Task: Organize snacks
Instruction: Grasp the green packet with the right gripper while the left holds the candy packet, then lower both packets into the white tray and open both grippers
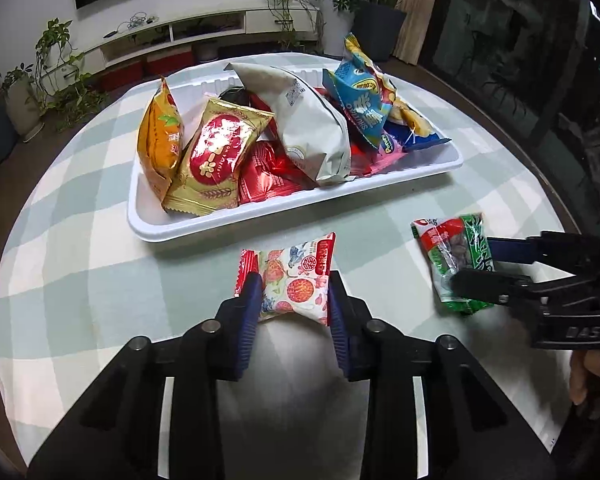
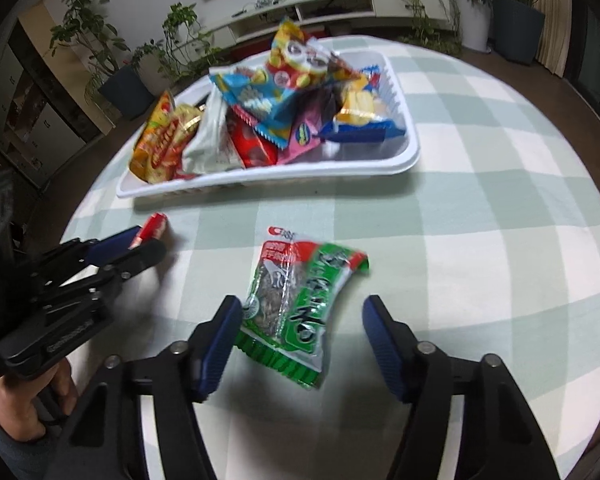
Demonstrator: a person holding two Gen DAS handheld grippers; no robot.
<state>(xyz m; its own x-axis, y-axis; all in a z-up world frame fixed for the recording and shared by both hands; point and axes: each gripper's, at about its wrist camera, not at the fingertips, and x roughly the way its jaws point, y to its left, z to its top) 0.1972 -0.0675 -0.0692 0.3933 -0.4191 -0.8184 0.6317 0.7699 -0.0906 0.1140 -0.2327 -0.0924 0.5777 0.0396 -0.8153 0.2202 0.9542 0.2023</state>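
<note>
While most of the snack packets already lay heaped in the white plastic tray, two remained on the green-and-white checked tablecloth in front of it. The small white pillow packet with red printed ends sat between the blue pads of the left gripper, which pressed on both its sides and pinched it in at the waist; judged a firm grip, packet not yet lifted. The green-and-red crinkly packet of dark seeds lay flat just right of it, inside the right gripper, whose jaws stood about half-wide: the left pad was close to the packet's edge, the right pad clearly apart, so nothing was held. Task judged nearly done; these two packets were left to move. The tray was crowded, with a grey-white foil bag and a blue bag standing tall, leaving little bare floor. The two grippers worked close side by side, a possible clash.
</note>
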